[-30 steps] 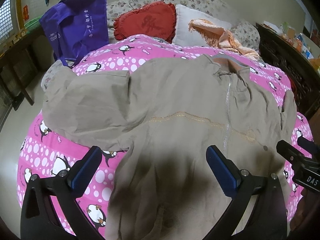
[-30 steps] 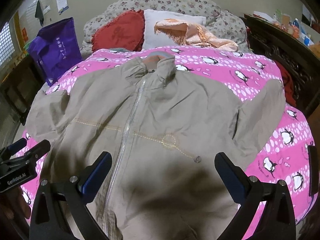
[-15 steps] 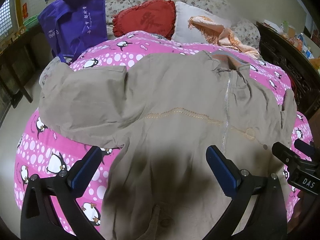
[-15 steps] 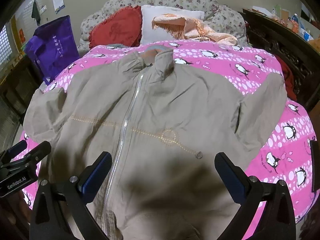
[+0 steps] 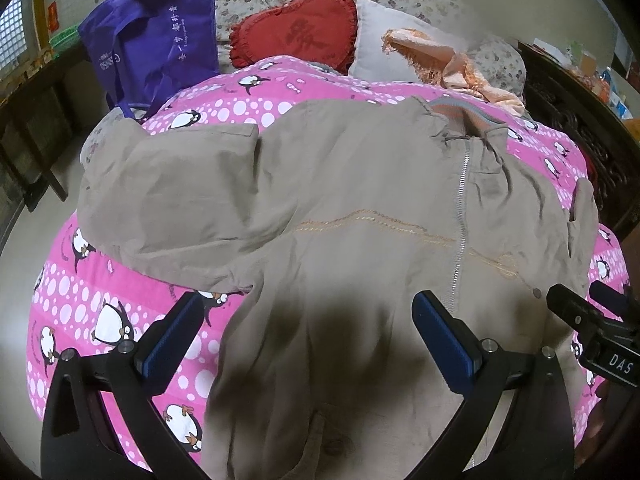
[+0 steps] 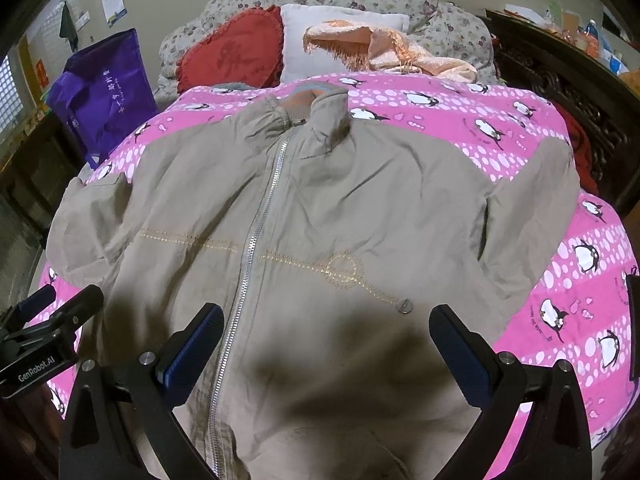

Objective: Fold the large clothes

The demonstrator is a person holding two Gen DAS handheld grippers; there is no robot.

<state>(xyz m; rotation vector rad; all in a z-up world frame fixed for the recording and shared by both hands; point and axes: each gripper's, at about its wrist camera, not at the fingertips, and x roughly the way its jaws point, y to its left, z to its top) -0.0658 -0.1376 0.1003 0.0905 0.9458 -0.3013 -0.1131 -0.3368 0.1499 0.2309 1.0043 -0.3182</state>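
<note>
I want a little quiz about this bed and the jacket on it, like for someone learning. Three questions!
1. True or false: the beige jacket is zipped up and lies spread flat on the pink penguin blanket.
2. What colour is the heart-shaped pillow? A) red B) green C) yellow
3. Fill in: both the left gripper and the right gripper have jaws that are ____ and hold nothing.

Key: 1 true; 2 A; 3 open
</note>
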